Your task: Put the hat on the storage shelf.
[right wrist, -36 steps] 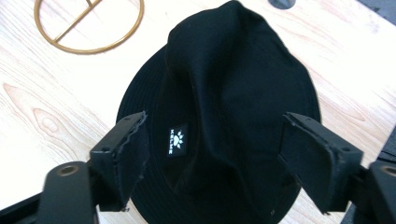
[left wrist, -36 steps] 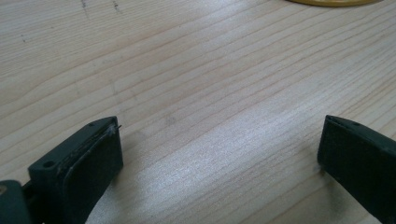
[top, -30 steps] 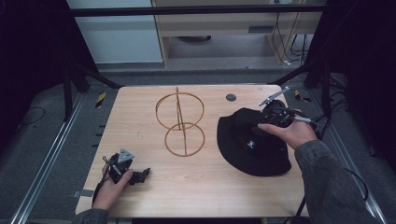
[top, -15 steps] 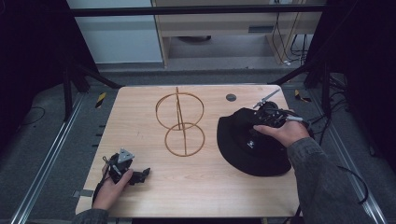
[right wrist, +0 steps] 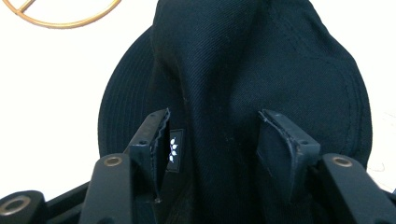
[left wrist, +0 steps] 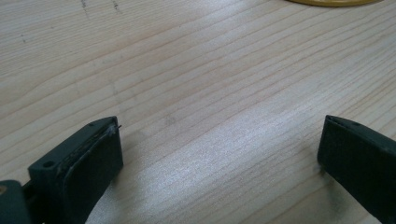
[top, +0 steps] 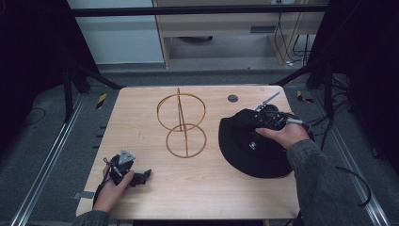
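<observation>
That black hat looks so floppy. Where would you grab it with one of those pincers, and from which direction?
Probably by the raised crown of the black hat, coming from above. The brim lies flat on the table, leaving no edge to slip under, while the crown's cloth stands up as a fold. In the right gripper view, the right hand-held gripper already straddles that fold, jaws apart on either side.

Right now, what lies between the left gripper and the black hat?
In the high view, bare wooden table lies between the left gripper and the black hat; the wire stand stands farther back.
</observation>
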The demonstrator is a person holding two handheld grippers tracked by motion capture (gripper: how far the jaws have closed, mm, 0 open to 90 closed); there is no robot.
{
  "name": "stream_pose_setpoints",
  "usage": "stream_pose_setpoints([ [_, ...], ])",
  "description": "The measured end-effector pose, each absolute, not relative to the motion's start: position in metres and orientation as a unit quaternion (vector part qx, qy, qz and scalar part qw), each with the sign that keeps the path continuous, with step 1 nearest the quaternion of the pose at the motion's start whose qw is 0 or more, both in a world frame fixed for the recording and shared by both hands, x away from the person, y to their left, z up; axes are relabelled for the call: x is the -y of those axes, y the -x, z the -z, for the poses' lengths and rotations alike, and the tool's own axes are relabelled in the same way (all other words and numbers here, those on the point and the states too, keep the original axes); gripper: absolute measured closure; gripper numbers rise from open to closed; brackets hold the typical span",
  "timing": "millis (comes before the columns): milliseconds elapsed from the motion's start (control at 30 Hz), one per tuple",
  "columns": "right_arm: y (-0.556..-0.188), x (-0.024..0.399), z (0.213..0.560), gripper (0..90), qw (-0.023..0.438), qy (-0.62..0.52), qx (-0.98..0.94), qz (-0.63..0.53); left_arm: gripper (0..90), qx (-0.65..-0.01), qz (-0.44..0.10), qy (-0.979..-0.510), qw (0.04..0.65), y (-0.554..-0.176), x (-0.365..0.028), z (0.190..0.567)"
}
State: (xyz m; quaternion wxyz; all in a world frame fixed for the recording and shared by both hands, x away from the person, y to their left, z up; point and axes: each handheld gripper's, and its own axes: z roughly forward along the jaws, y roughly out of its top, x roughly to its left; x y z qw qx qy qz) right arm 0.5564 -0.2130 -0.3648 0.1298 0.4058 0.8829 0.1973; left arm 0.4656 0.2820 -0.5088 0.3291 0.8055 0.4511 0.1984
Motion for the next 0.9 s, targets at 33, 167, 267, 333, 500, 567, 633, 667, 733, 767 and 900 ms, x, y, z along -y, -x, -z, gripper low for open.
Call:
stream_pose_setpoints([
  [33, -0.5565, 0.2131, 0.3648, 45.8, 0.130, -0.406, -0.883, -0.197, 0.0, -0.451, -0.198, -0.806, 0.329, -0.4657, -0.2821, 0.5087],
  [167, -0.5569, 0.2123, 0.3651, 48.6, 0.129, -0.408, -0.884, -0.189, 0.0, -0.451, -0.198, -0.805, 0.329, -0.4656, -0.2820, 0.5088],
  [267, -0.5571, 0.2099, 0.3653, 51.2, 0.134, -0.407, -0.886, -0.178, 0.0, -0.451, -0.198, -0.806, 0.329, -0.4656, -0.2820, 0.5088],
  [333, -0.5573, 0.2085, 0.3664, 52.9, 0.135, -0.408, -0.886, -0.173, 0.0, -0.451, -0.198, -0.806, 0.329, -0.4656, -0.2820, 0.5088],
  [500, -0.5571, 0.2062, 0.3700, 59.3, 0.150, -0.402, -0.892, -0.144, 0.0, -0.450, -0.198, -0.806, 0.329, -0.4657, -0.2822, 0.5087],
  [567, -0.5575, 0.2067, 0.3703, 64.6, 0.151, -0.400, -0.893, -0.142, 0.0, -0.450, -0.199, -0.806, 0.329, -0.4657, -0.2821, 0.5087],
  [633, -0.5584, 0.2083, 0.3703, 69.8, 0.148, -0.400, -0.893, -0.144, 0.0, -0.450, -0.199, -0.806, 0.329, -0.4657, -0.2821, 0.5087],
  [667, -0.5587, 0.2093, 0.3704, 72.6, 0.146, -0.402, -0.892, -0.145, 0.0, -0.450, -0.199, -0.806, 0.329, -0.4657, -0.2821, 0.5087],
  [733, -0.5592, 0.2109, 0.3713, 77.3, 0.140, -0.402, -0.893, -0.147, 0.0, -0.450, -0.198, -0.806, 0.329, -0.4657, -0.2822, 0.5087],
  [767, -0.5591, 0.2117, 0.3714, 78.8, 0.136, -0.404, -0.892, -0.149, 0.0, -0.450, -0.199, -0.806, 0.329, -0.4657, -0.2821, 0.5087],
  [900, -0.5591, 0.2157, 0.3707, 84.3, 0.125, -0.409, -0.890, -0.161, 0.0, -0.451, -0.199, -0.806, 0.329, -0.4656, -0.2821, 0.5087],
])
